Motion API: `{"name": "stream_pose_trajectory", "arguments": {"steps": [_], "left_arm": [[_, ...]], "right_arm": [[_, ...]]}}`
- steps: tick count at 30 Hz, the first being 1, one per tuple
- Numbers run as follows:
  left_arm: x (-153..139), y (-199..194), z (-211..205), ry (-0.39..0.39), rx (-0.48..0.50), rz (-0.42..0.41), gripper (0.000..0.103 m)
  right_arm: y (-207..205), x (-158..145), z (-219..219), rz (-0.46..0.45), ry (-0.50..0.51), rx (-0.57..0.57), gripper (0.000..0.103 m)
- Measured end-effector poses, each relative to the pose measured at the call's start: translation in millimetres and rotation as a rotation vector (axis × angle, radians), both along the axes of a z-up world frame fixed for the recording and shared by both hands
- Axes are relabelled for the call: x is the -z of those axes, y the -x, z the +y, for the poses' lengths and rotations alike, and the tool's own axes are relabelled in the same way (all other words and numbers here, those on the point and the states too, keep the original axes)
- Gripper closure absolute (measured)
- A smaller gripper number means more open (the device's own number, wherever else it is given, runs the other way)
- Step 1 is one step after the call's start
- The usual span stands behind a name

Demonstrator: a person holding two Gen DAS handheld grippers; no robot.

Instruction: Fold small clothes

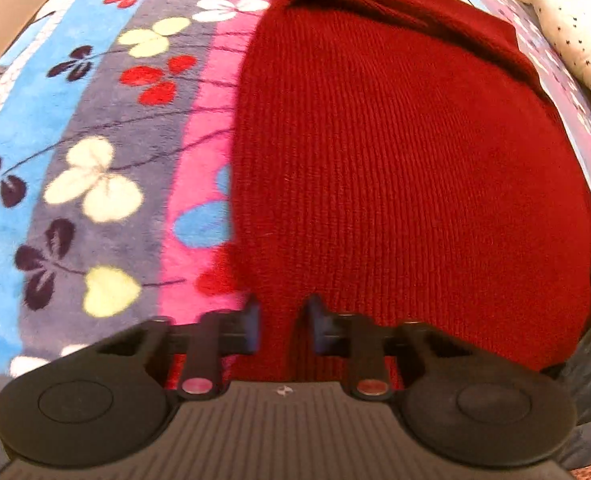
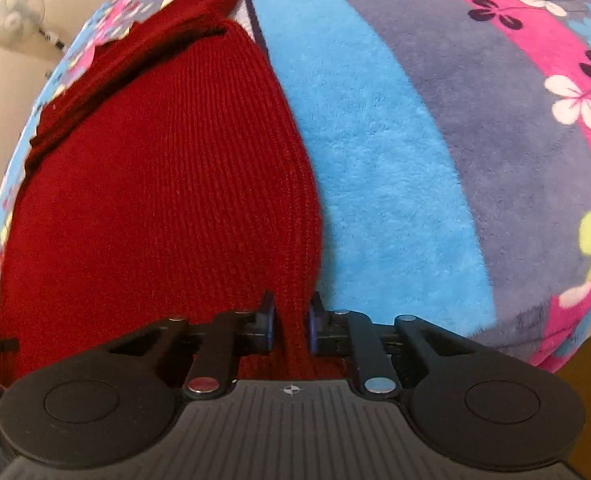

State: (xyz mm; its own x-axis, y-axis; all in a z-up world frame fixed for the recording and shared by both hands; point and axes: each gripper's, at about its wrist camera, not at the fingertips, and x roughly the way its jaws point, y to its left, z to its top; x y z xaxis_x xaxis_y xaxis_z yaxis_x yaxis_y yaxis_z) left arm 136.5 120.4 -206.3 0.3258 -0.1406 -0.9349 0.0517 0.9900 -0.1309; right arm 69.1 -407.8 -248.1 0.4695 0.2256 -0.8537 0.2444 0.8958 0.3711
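A dark red ribbed knit garment (image 1: 395,152) lies spread on a flowered fleece blanket (image 1: 75,128). A folded part lies across its far end. My left gripper (image 1: 282,312) sits at the garment's near hem by its left edge, jaws narrowly apart with red knit between them. In the right wrist view the same garment (image 2: 155,184) fills the left half. My right gripper (image 2: 289,312) is at its near right corner, and a fold of the knit edge runs between the two fingers.
The blanket (image 2: 395,152) has blue, grey and pink stripes with flowers. A white spotted soft toy or pillow (image 1: 571,28) lies at the far right. A standing fan (image 2: 15,20) is by the wall at far left.
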Motion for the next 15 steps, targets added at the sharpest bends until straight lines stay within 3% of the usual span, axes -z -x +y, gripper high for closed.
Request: {"name": "stream_pose_trajectory", "arguments": {"steps": [4, 9, 15], "left_arm": [[-19, 8, 7, 0.036, -0.034, -0.035, 0.092], [-73, 23, 7, 0.094, -0.029, -0.143, 0.093], [-110, 48, -2, 0.085, 0.003, -0.218, 0.096]], "right_arm": [[8, -18, 0, -0.041, -0.011, 0.041, 0.089], [22, -69, -1, -0.158, -0.069, 0.061, 0.09], [46, -112, 4, -0.265, -0.046, 0.031, 0.091]]}}
